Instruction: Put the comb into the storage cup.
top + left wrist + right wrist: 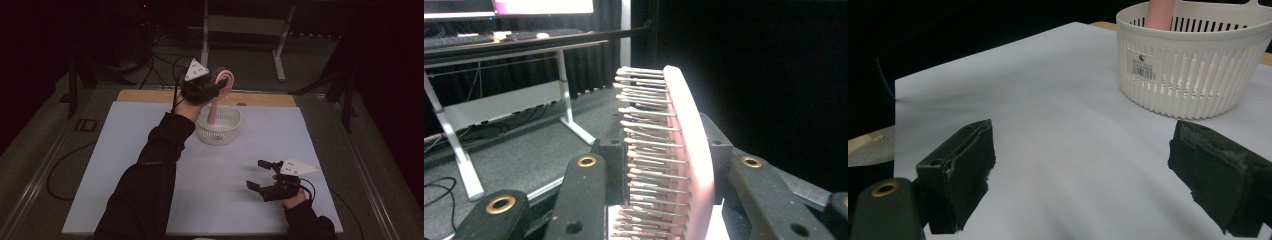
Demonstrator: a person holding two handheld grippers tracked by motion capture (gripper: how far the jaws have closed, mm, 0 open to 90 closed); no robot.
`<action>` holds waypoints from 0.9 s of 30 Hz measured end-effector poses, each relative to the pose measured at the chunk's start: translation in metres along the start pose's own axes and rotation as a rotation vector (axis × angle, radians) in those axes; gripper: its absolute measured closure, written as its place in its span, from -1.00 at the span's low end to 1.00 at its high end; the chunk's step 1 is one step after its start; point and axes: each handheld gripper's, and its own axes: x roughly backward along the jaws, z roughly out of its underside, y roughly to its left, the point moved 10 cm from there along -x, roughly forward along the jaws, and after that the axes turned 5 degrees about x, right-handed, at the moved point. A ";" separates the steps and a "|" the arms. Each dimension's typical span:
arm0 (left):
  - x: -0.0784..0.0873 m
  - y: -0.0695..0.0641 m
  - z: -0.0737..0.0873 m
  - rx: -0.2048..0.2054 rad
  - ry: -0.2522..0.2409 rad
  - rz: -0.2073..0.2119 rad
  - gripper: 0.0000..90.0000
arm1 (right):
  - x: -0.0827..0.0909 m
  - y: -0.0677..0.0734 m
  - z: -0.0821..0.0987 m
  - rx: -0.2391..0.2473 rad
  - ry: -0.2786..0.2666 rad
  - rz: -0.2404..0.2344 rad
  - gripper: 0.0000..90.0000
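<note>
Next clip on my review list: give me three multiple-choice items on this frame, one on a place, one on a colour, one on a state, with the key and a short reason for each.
1. Where is the handle end of the hairbrush?
A. flat on the table
B. inside the basket
C. in the right gripper

2. What colour is the hairbrush?
A. blue
B. pink
C. green

3. How do the right gripper's jaws stand?
A. shut on the basket
B. shut on nothing
C. open, holding nothing

Key: 1 B, the handle dips past the basket's rim while the left gripper clamps the head; 2 B, its back shows pink; 3 C, bare table lies between the jaws.
</note>
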 end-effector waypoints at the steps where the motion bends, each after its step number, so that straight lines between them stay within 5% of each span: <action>1: -0.001 -0.001 0.002 -0.006 0.001 0.002 0.47 | 0.000 0.000 0.001 0.001 0.003 0.003 -0.75; 27: -0.023 -0.016 0.052 -0.127 0.072 -0.042 0.47 | -0.001 0.001 -0.001 -0.002 -0.002 -0.004 -0.75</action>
